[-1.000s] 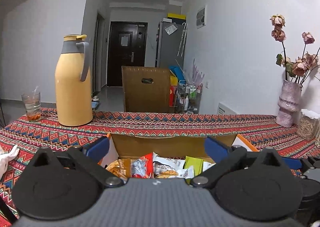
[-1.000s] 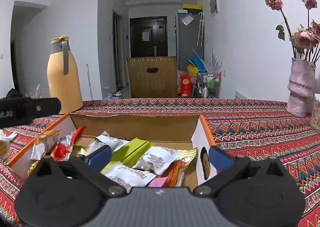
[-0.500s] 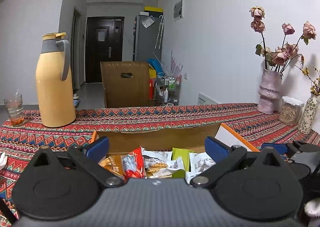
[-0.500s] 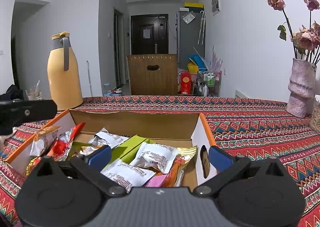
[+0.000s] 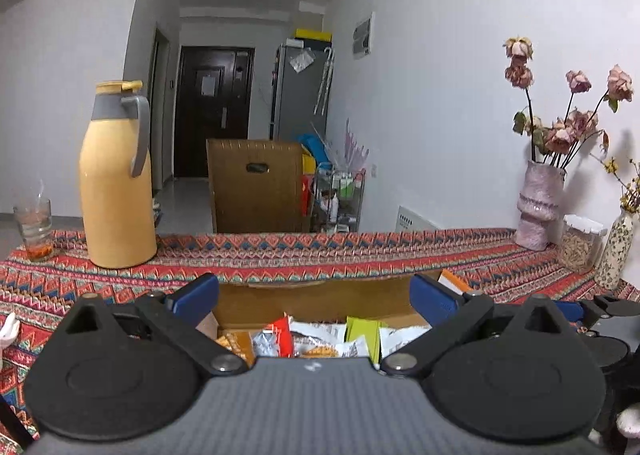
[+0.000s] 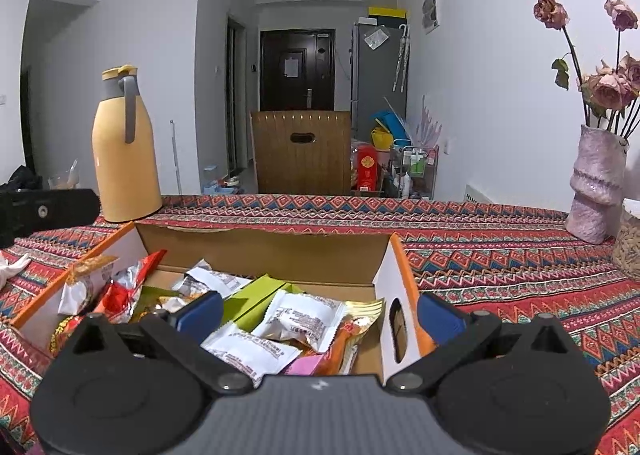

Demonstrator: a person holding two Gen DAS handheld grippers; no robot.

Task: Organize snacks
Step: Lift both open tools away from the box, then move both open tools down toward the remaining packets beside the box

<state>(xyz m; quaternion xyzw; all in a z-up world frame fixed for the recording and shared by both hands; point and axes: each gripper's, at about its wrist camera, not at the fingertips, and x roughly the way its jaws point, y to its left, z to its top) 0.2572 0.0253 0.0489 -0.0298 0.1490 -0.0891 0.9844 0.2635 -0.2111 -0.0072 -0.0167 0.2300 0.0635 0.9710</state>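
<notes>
An orange-and-white cardboard box (image 6: 394, 287) sits open on the patterned tablecloth, full of loose snack packets: white ones (image 6: 304, 319), a green one (image 6: 260, 291) and a red one (image 6: 124, 291). My right gripper (image 6: 320, 313) is open over the box's right end, one blue finger above the snacks and the other outside the right wall. My left gripper (image 5: 314, 295) is open too, hovering at the near edge of the box (image 5: 320, 299) with a green packet (image 5: 362, 331) and a red packet (image 5: 280, 335) below it. Neither gripper holds anything.
A yellow thermos jug (image 5: 116, 183) and a glass (image 5: 34, 227) stand at the back left of the table. At the right are a pink vase of dried roses (image 5: 538, 207), a jar (image 5: 580, 243) and a small patterned vase (image 5: 616, 251). A wooden chair (image 5: 256, 183) stands behind the table.
The left gripper has swung to the right, bringing the vases and jar into view, then steadied. The right gripper has barely shifted over the box. Both stayed open.
</notes>
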